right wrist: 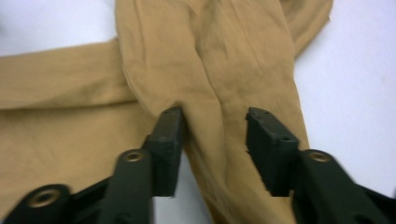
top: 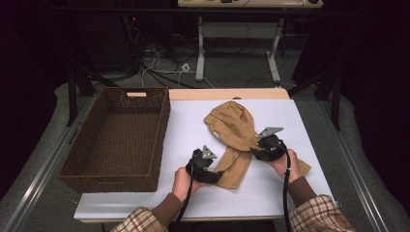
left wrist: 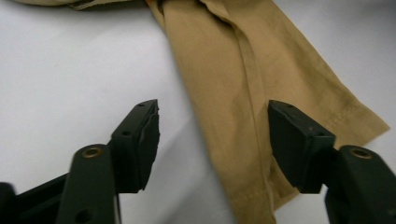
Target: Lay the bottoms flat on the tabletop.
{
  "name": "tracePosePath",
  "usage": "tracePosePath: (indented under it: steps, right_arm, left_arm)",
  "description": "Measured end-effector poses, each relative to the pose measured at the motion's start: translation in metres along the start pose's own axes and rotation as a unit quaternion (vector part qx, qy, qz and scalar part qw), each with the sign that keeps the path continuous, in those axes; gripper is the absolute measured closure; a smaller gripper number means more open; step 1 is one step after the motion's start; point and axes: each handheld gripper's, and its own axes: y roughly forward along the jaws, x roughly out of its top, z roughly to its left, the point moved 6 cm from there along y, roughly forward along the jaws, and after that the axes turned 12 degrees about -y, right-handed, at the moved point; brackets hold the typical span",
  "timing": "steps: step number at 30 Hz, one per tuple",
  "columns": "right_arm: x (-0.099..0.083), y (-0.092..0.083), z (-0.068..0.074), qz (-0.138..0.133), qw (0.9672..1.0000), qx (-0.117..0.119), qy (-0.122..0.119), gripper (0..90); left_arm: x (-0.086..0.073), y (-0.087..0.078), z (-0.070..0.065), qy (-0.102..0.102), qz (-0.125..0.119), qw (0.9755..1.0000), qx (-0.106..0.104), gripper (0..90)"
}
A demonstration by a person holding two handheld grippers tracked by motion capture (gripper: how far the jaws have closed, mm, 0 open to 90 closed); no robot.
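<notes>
Beside the empty brown woven rectangular basket (top: 118,140), on the white table top (top: 270,188), we are listing one tan cotton pair of trousers (top: 235,133), crumpled and partly folded. We are judging the folding as roughly midway: the waist end is lying bunched farther from us than the basket's near wall, both legs are crossing toward us, and nothing is sitting in the basket yet. We are holding the left gripper (left wrist: 212,140) with jaws well apart, astride one leg near its hem, pads gripping nothing. We are holding the right gripper (right wrist: 212,147) partly open over a lengthwise crease, likewise clamping nothing. Flattening, final folding and stowing are remaining.
</notes>
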Motion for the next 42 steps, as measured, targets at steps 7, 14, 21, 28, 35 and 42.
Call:
tracePosePath:
  steps: [7,14,21,28,35,42]
  right_arm:
    - [0.012,0.008,0.019,-0.008,0.9985,0.038,-0.040,38.0]
    - [0.014,0.023,0.028,0.015,0.9972,0.021,-0.070,61.0]
    - [0.013,0.018,0.020,-0.004,0.9990,0.004,-0.044,83.9]
    - [0.016,0.000,0.010,-0.036,0.9993,0.005,0.005,85.0]
    - [0.011,-0.019,-0.008,-0.064,0.9962,-0.003,0.059,85.0]
    - [0.000,-0.031,-0.030,-0.079,0.9910,-0.018,0.106,85.0]
  left_arm:
    - [-0.001,0.011,-0.005,0.011,0.010,0.9999,-0.002,35.0]
    - [-0.003,0.017,-0.008,0.033,-0.013,0.9993,0.015,55.8]
    - [-0.003,0.016,-0.004,0.030,-0.019,0.9993,0.009,83.2]
    - [-0.005,0.010,0.000,0.033,-0.014,0.9992,0.016,87.2]
    - [-0.010,-0.002,0.004,0.037,-0.012,0.9989,0.027,87.3]
    - [-0.017,-0.016,0.010,0.040,-0.008,0.9980,0.048,87.4]
